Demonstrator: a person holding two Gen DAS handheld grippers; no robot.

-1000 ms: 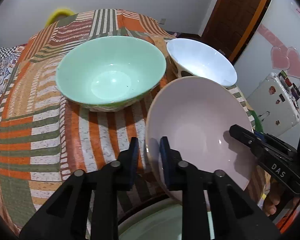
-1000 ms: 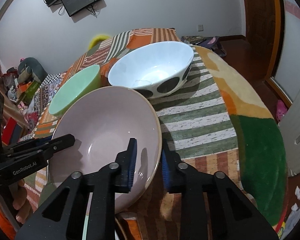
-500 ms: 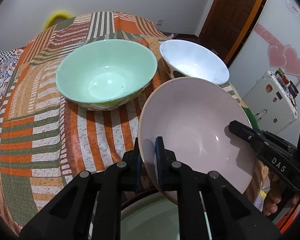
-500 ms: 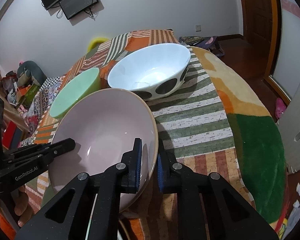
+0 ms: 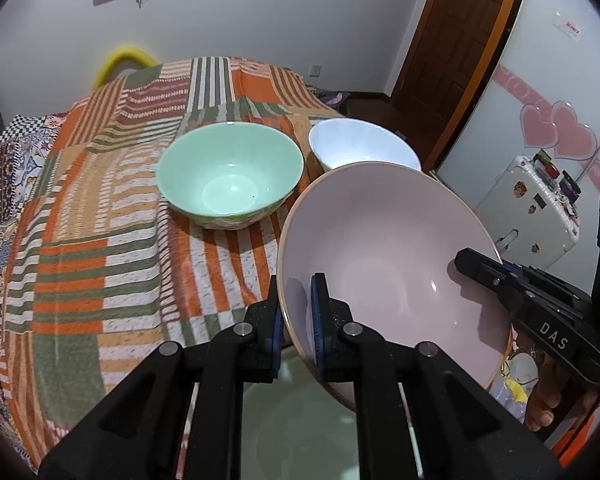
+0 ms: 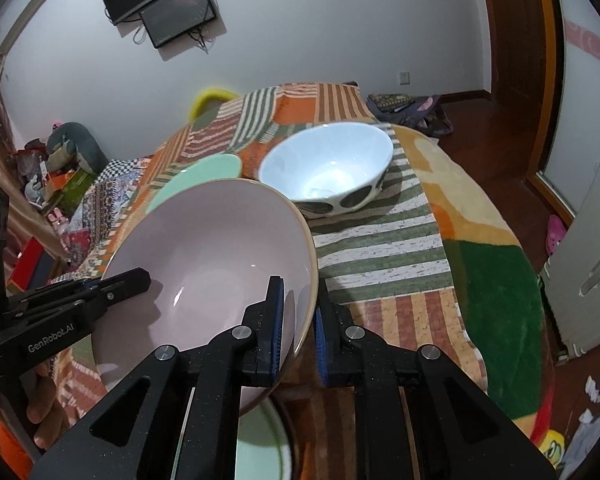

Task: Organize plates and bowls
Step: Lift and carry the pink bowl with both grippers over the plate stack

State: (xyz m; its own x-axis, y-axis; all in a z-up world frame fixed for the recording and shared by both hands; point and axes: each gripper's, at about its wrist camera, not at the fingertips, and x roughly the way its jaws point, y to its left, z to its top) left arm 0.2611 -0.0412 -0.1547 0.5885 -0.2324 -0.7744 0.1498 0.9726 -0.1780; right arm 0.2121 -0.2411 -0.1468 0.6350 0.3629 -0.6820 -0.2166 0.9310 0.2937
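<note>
A large pale pink bowl (image 5: 384, 264) (image 6: 216, 264) hangs tilted above the table, held from both sides. My left gripper (image 5: 296, 312) is shut on its left rim, one pad inside and one outside. My right gripper (image 6: 300, 312) is shut on the opposite rim and shows in the left wrist view (image 5: 480, 268). My left gripper also shows at the left of the right wrist view (image 6: 128, 280). A mint green bowl (image 5: 230, 178) (image 6: 204, 172) and a white bowl with dark spots (image 6: 328, 172) (image 5: 360, 144) stand farther back on the striped cloth. A pale green plate (image 5: 296, 428) (image 6: 260, 448) lies below the pink bowl.
The table is covered by a striped orange, green and white cloth (image 5: 100, 248) (image 6: 380, 248). A white suitcase (image 5: 532, 208) stands on the floor to the right. A wooden door (image 5: 456, 44) and a wall screen (image 6: 168, 4) lie behind. A yellow chair back (image 5: 124, 60) rises beyond the table.
Both grippers closed fully on the pink bowl's rim and lifted it upward. The bowl now hangs higher above the green plate, and the green and white bowls look farther away.
</note>
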